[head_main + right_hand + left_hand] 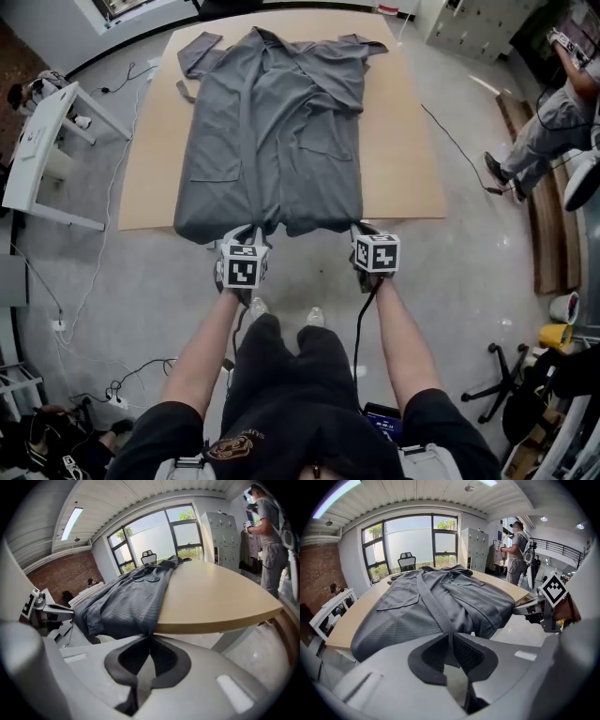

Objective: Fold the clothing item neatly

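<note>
Jaws of right gripper (149,637) together on hem of grey garment (126,604) (thin fold pinched), just off table (211,597) near edge. Garment overhangs that edge. Left gripper (56,612) beyond, leftward.

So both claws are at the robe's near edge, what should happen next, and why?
Probably raise the hem and carry it toward the collar. The left gripper and right gripper each pinch it where the robe hangs over the table edge.

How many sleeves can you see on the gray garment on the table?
2: the left sleeve spreads out at the far left of the garment, the right sleeve at the far right. None seems hidden.
</note>
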Action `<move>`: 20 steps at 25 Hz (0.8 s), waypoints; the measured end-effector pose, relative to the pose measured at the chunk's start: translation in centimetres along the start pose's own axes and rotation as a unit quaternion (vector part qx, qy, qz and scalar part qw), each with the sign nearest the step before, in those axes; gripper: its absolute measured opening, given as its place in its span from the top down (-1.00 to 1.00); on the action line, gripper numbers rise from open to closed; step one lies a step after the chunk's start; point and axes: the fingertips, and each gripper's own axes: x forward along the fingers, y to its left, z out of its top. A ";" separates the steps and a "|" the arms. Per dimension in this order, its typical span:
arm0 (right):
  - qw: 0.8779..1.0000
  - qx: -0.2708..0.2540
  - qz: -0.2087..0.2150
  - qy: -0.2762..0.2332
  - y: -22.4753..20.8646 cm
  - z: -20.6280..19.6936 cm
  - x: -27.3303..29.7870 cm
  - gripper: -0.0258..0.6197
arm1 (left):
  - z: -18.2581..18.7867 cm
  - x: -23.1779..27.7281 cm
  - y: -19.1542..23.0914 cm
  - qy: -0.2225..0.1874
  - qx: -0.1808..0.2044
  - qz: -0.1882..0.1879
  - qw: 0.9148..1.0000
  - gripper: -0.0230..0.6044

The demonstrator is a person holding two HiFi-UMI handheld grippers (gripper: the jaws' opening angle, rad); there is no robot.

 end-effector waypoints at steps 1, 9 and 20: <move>1.000 -0.009 0.004 0.004 -0.1 0.0 -0.4 0.90 | -0.1 -0.4 0.1 0.002 -0.001 0.006 1.000 0.81; 1.000 -0.023 -0.010 0.011 -3.1 -0.8 -5.0 0.90 | -1.0 -0.9 0.8 0.007 -0.018 0.030 0.999 0.81; 0.996 0.000 -0.074 0.056 -6.2 -3.6 -5.2 0.90 | -1.9 -2.0 -0.7 0.013 -0.006 0.022 1.000 0.81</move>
